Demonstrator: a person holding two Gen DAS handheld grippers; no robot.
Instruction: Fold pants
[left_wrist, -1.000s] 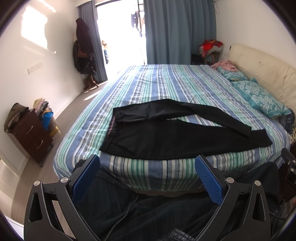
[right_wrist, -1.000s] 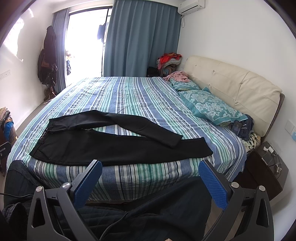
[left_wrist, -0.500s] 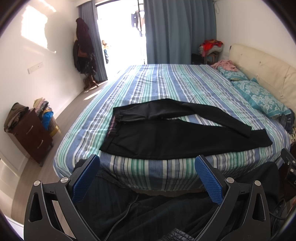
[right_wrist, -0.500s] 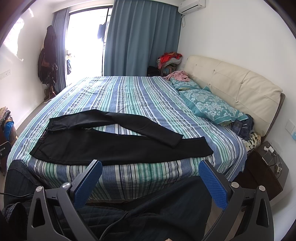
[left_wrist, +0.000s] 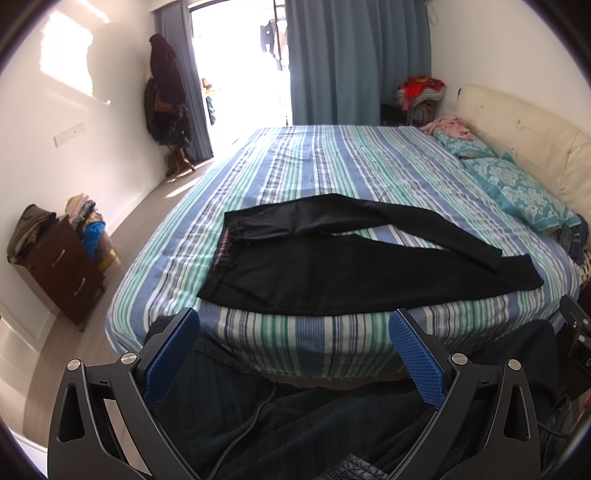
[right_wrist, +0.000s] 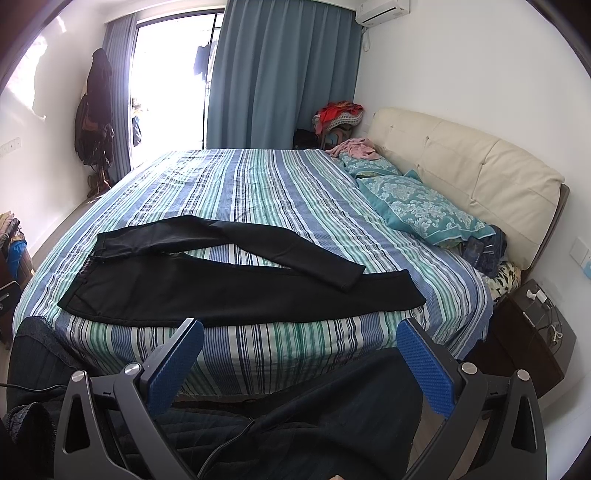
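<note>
Black pants (left_wrist: 332, 273) lie flat on the striped bed (left_wrist: 332, 162) near its front edge, waistband to the left, legs to the right. The far leg bends and crosses over the near leg's end. The pants also show in the right wrist view (right_wrist: 236, 288). My left gripper (left_wrist: 293, 332) is open and empty, held back from the bed's edge above dark clothing. My right gripper (right_wrist: 299, 339) is open and empty, also short of the bed's edge (right_wrist: 258, 347).
Teal pillows (right_wrist: 424, 210) and a cream headboard (right_wrist: 472, 173) lie at the right. A dark nightstand (right_wrist: 532, 332) stands right of the bed. A brown dresser (left_wrist: 59, 269) with piled clothes stands on the left. Blue curtains (left_wrist: 354, 62) hang behind.
</note>
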